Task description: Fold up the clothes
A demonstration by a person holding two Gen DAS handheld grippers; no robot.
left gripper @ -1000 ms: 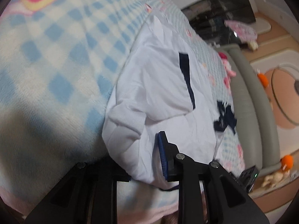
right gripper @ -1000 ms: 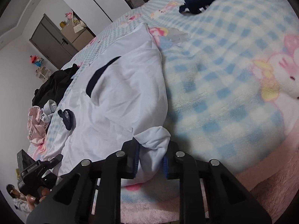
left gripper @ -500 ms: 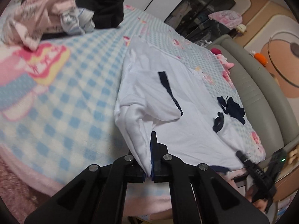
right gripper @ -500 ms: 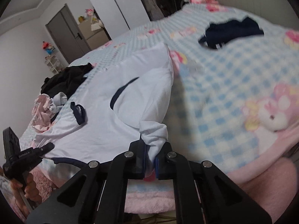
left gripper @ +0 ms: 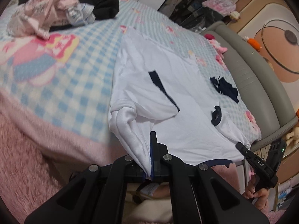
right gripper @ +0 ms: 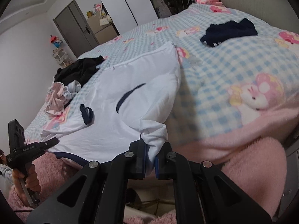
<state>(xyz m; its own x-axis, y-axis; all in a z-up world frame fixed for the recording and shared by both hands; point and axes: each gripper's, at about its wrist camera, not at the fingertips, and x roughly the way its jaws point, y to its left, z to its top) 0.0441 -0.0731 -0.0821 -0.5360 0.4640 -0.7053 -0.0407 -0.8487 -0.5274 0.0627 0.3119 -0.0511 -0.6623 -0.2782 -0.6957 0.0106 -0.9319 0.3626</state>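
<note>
White shirt (left gripper: pixel 168 97) on checked blanket (left gripper: pixel 74 65), left gripper (left gripper: pixel 150 160) and right gripper (right gripper: pixel 149 155) pinching its corners

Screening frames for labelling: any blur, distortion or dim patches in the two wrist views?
Left wrist: strong fisheye bowing with dark corners; checked blanket smeared at left, white shirt fairly sharp, left gripper crisp. Right wrist: same bowing; blanket beside the shirt's right edge blurred, right gripper sharp, lighting dim and flat, no glare.

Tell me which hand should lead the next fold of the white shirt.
Neither clearly; probably both together. The left gripper and right gripper each have their jaws shut on a near corner of the white shirt, lifting that edge off the checked blanket. If one must lead, left: its grip looks flatter, less bunched.
</note>
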